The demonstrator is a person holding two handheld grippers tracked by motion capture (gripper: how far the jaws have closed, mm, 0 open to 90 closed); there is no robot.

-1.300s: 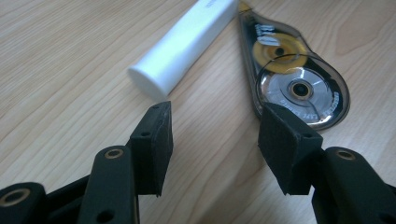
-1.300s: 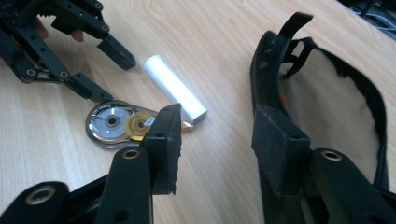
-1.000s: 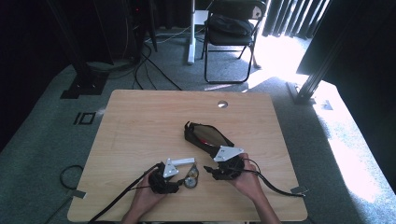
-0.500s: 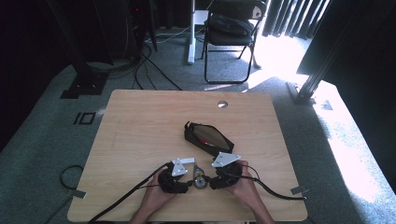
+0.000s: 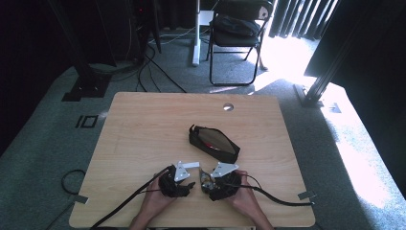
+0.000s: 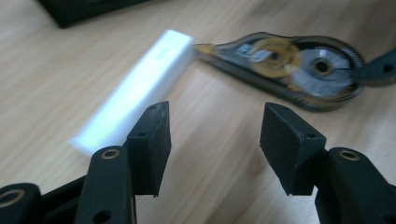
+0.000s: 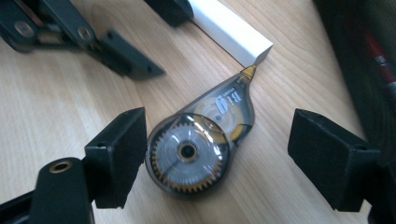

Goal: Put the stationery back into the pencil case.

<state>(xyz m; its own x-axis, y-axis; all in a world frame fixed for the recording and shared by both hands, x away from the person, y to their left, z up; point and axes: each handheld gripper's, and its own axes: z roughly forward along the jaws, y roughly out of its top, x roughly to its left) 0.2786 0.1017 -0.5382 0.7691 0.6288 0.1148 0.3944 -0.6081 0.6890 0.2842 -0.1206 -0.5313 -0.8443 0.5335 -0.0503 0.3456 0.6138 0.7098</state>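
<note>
white bar (image 7: 231, 28) touching tape dispenser (image 7: 201, 144) tip, pouch (image 5: 214, 142) near

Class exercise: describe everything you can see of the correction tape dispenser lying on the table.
The correction tape dispenser is a teardrop-shaped case of smoky clear plastic, lying flat on the wooden table. Inside it show a toothed yellowish wheel around a dark hub and a second reel nearer the tip, with pale lettering over it. Its yellowish pointed tip meets the end of a white rectangular block. It lies between the open jaws of the right claw; one pad looks right against its round end, the other stands clear.
</note>
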